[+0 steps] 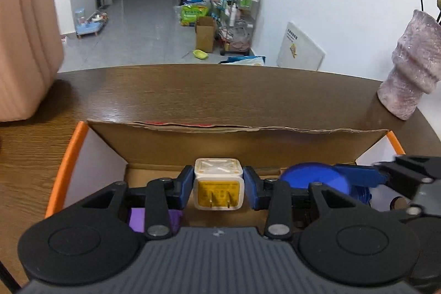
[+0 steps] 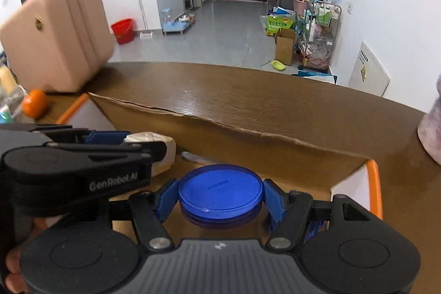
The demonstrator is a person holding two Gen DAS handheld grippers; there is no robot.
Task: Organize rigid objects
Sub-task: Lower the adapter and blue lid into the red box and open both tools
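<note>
My left gripper (image 1: 218, 185) is shut on a white and yellow plug adapter (image 1: 218, 183), holding it over the open cardboard box (image 1: 237, 139). My right gripper (image 2: 220, 194) is shut on a round blue lid or disc (image 2: 220, 188), also over the box, just right of the left gripper. The disc (image 1: 314, 178) and right gripper show at the right of the left wrist view. The adapter (image 2: 157, 145) and left gripper show at the left of the right wrist view. A purple object (image 1: 137, 219) lies in the box under the left gripper.
The box has orange-edged flaps (image 1: 69, 164) and sits on a brown wooden table (image 1: 193, 90). A pink case (image 2: 60, 37) stands at the back left, an orange fruit (image 2: 34, 106) beside it. A pink textured vase (image 1: 413, 73) stands at the right.
</note>
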